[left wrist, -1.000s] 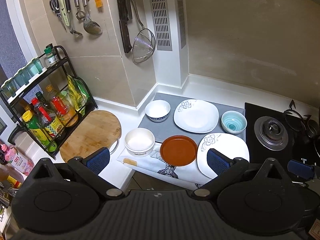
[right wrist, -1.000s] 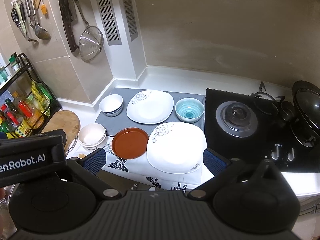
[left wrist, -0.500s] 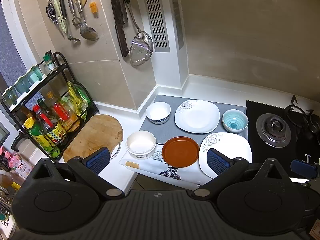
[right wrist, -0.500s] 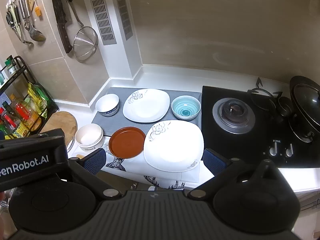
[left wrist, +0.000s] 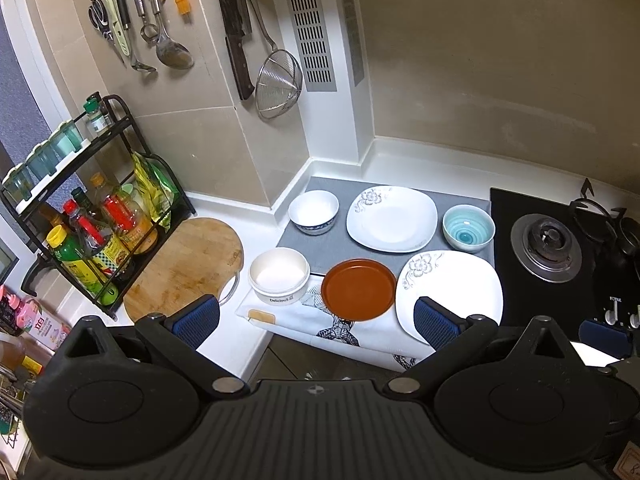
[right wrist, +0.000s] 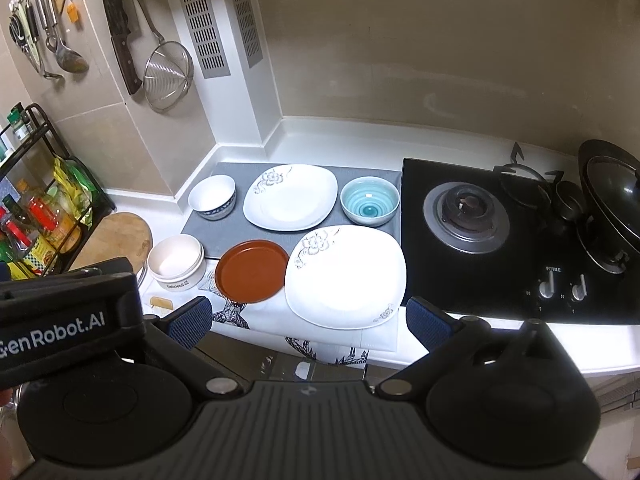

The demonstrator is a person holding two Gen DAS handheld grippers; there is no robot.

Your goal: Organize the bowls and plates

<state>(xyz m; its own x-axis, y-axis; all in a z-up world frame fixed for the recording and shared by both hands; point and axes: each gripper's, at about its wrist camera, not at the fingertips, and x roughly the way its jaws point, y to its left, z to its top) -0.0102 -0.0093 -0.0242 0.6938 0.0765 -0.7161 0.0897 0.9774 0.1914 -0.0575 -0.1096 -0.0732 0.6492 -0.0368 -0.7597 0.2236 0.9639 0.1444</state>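
White plates (right wrist: 346,276) and bowls (right wrist: 370,201) lie spread singly across the desk (right wrist: 352,132), nothing stacked yet; the left tool (left wrist: 316,318) and right tool (right wrist: 308,320) hover wide apart, empty.

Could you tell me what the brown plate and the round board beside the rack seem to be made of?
Brown plate: probably matte plastic or glazed ceramic; uniform colour, soft sheen. Round board: wood or bamboo, unvarnished; visible grain and knife marks.
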